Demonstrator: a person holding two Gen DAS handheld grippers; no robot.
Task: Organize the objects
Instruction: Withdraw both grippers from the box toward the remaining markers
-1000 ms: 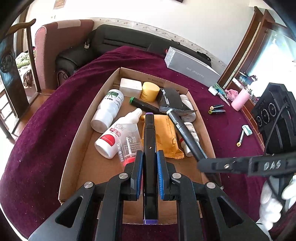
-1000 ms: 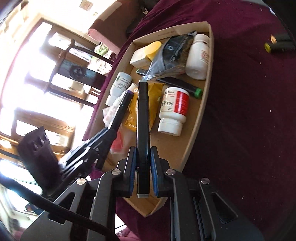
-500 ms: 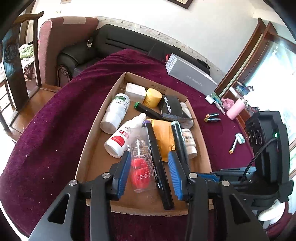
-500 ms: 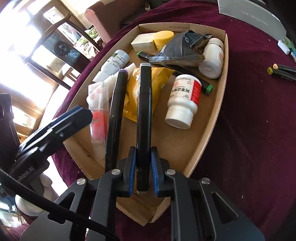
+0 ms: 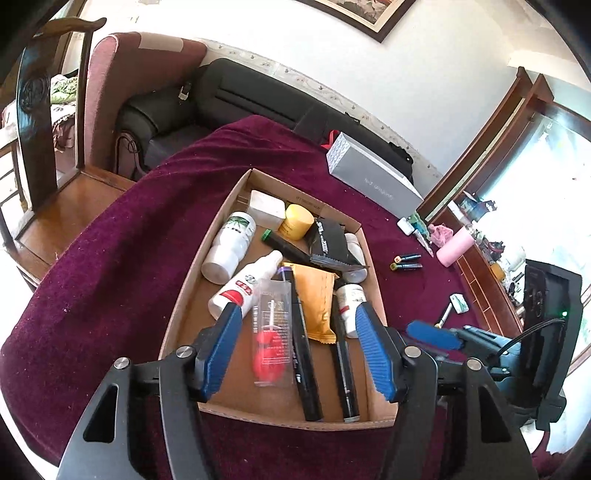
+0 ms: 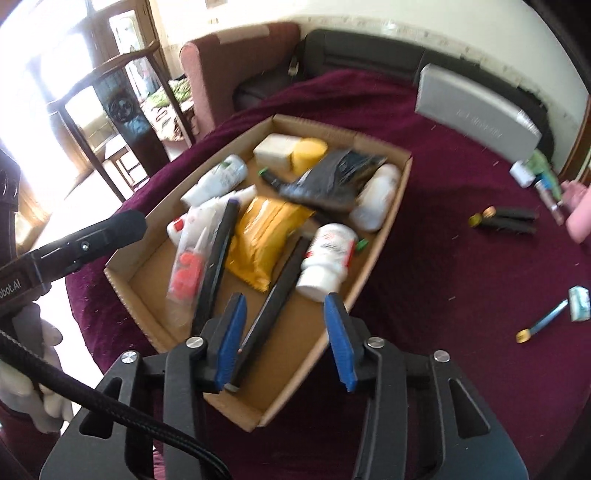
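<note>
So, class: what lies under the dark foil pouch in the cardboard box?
The dark foil pouch rests over a green-capped black marker, a white bottle and the top edge of the yellow packet. Whatever else it covers is hidden.

A home living room, and a lived-in one

A black leather sofa [image 5: 236, 96] runs along the white wall, a pink armchair [image 5: 122, 88] sits at its end, and a framed picture [image 5: 365, 13] hangs above. A dark carved wooden chair [image 6: 122, 110] stands by bright windows over a wooden floor [image 5: 70, 206]. In the middle, a table under a deep maroon cloth [image 5: 122, 266] carries a cardboard tray [image 5: 184, 295] of household bottles and packets, with a grey gift box [image 5: 373, 177] nearby.
</note>
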